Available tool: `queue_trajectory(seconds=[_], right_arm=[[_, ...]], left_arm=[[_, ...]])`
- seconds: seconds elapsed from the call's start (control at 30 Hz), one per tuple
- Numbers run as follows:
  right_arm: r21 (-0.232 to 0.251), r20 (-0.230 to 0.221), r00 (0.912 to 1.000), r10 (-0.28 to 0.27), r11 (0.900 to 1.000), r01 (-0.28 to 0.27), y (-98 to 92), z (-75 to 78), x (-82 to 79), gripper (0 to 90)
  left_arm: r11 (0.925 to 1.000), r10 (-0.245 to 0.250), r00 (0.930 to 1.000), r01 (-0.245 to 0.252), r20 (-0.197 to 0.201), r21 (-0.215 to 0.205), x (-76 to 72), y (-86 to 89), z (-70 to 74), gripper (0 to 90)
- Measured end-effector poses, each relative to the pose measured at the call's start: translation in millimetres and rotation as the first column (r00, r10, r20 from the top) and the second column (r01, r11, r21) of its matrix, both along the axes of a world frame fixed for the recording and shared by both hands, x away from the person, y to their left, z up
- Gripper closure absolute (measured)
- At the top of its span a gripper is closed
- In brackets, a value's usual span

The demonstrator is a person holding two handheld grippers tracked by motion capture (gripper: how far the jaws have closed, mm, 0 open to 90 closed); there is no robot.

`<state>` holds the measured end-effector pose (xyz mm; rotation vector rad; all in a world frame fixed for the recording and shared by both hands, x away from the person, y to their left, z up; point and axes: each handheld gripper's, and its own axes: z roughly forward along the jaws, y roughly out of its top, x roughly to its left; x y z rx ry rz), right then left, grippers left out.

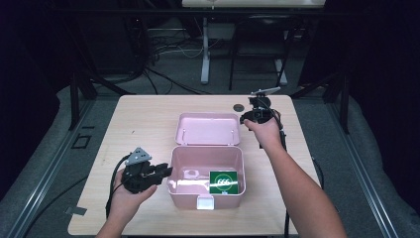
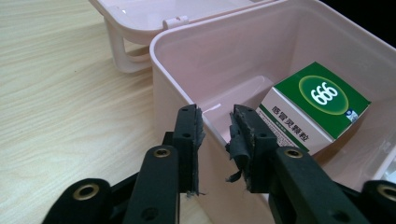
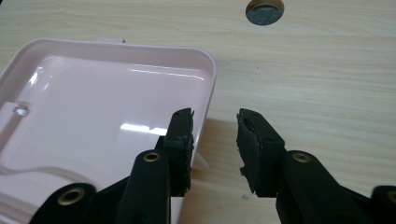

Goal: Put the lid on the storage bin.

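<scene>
Wooden table [image 1: 138,124] bears open glossy pink box [image 1: 174,171].

A dark lab: metal frame rails [image 1: 74,94] and floor cables [image 1: 163,49] surround the table [image 1: 143,119].

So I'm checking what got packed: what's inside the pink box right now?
Inside the pink box lies one green and white carton marked 666, at the person's right end. The floor beside it looks bare. What lies under the carton is covered.
</scene>
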<state>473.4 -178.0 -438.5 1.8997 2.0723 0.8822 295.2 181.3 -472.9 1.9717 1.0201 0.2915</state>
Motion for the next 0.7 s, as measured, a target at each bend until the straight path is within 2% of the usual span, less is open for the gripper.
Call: queue_trajectory(seconds=[0.03, 0.07, 0.13, 0.2, 0.27, 0.33, 0.37, 0.43, 0.47, 0.5, 0.57, 0.63, 0.67, 0.7], right_arm=[[-0.004, -0.004, 1.0, 0.002, 1.0, -0.002, 0.9, -0.5, 1.1, 66.2], [-0.001, 0.016, 0.9999, 0.0, 1.0, 0.0, 2.7, -2.9, 3.1, 66.5], [-0.008, -0.009, 1.0, 0.003, 1.0, -0.003, 5.6, -3.2, 6.1, 67.4], [-0.013, 0.0, 1.0, -0.002, 1.0, 0.002, 9.3, -6.5, 9.1, 68.8], [-0.028, -0.027, 0.9996, 0.005, 1.0, -0.005, 11.3, -7.6, 11.7, 70.3], [-0.024, -0.024, 0.9997, -0.004, 1.0, 0.004, 14.3, -11.5, 14.5, 71.2], [-0.034, -0.05, 0.9988, 0.003, 0.999, -0.004, 15.0, -11.6, 15.6, 71.5], [-0.032, -0.044, 0.999, -0.003, 0.999, 0.002, 18.4, -16.6, 19.0, 71.8], [-0.039, -0.068, 0.9977, 0.002, 0.999, -0.005, 18.6, -16.0, 19.9, 71.9], [-0.035, -0.051, 0.9987, -0.006, 0.999, 0.004, 20.1, -19.1, 21.3, 71.9], [-0.034, -0.058, 0.9983, -0.01, 0.999, 0.008, 21.7, -22.1, 23.9, 72.0], [-0.041, -0.09, 0.9959, -0.008, 0.999, 0.004, 23.0, -23.6, 26.0, 72.6], [-0.04, -0.071, 0.9973, -0.014, 0.999, 0.011, 24.0, -26.4, 27.1, 72.8], [-0.038, -0.074, 0.9972, -0.014, 0.999, 0.011, 24.8, -27.6, 28.0, 73.4]], left_arm=[[1.0, -0.005, 1.0, 0.005, -0.003, 0.002, -0.1, -0.4, -0.4, 72.7], [1.0, -0.008, 1.0, 0.008, -0.003, 0.003, -0.4, -1.2, -0.9, 73.1], [0.9998, -0.017, 0.9999, 0.017, -0.001, 0.009, -0.7, -2.3, -1.4, 74.5], [0.9999, -0.012, 0.9999, 0.011, 0.007, 0.012, -1.1, -3.1, -1.5, 75.1], [0.9999, -0.01, 0.9999, 0.01, 0.009, 0.014, -1.5, -3.5, -1.5, 75.4], [0.9999, -0.009, 0.9999, 0.009, 0.01, 0.012, -1.6, -3.6, -1.7, 75.5], [0.9998, -0.011, 0.9999, 0.011, 0.012, 0.015, -1.6, -3.4, -1.6, 75.5], [0.9998, -0.013, 0.9998, 0.013, 0.013, 0.017, -1.7, -3.5, -1.4, 75.8], [0.9998, -0.013, 0.9998, 0.013, 0.014, 0.017, -1.8, -3.5, -1.4, 75.8], [0.9998, -0.013, 0.9998, 0.013, 0.014, 0.017, -1.7, -3.5, -1.4, 76.1], [0.9998, -0.013, 0.9998, 0.013, 0.015, 0.017, -1.8, -3.5, -1.3, 76.2], [0.9997, -0.013, 0.9998, 0.013, 0.015, 0.018, -1.8, -3.6, -1.3, 76.3], [0.9997, -0.014, 0.9998, 0.013, 0.016, 0.02, -1.9, -3.7, -1.2, 76.3], [0.9997, -0.013, 0.9998, 0.013, 0.017, 0.021, -2.0, -3.8, -1.1, 76.4]])
